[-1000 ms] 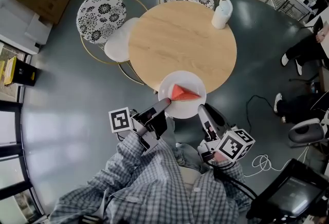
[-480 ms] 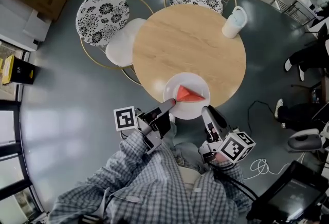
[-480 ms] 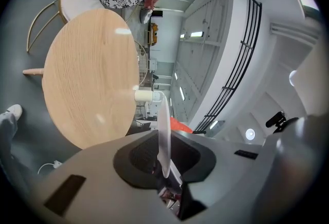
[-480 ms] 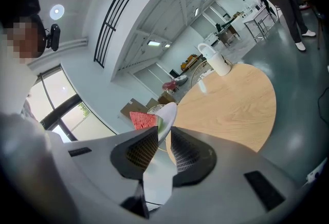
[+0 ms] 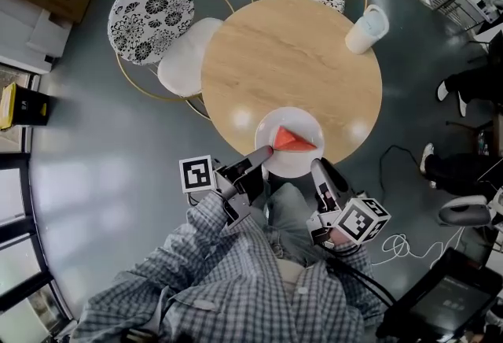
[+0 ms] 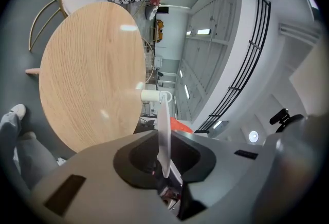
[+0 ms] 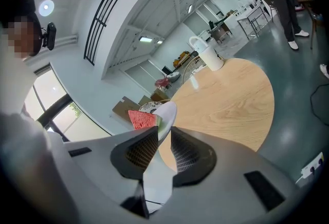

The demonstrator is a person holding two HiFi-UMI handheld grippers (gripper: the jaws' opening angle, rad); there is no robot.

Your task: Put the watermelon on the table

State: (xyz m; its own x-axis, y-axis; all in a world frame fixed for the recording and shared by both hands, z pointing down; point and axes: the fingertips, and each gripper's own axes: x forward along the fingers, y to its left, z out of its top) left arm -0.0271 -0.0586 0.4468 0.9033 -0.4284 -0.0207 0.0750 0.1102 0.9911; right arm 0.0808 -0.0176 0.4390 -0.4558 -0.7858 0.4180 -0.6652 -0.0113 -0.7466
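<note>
Over the round wooden table (image 5: 283, 58) at its six o'clock edge hangs a white plate (image 5: 292, 169) bearing the watermelon slice (image 5: 292, 140). Its rim is clamped by the left gripper (image 5: 263, 156) at eight o'clock and the right gripper (image 5: 317, 168) at four. Carrying looks nearly done; setting down and letting go remain.

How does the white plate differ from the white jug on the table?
The plate is flat and shallow; the jug is tall and upright. The plate carries the watermelon slice; nothing rests on the jug. The left gripper and right gripper each clamp the plate's near rim at the table's near edge; the jug stands untouched by its far right edge. Both are white.
</note>
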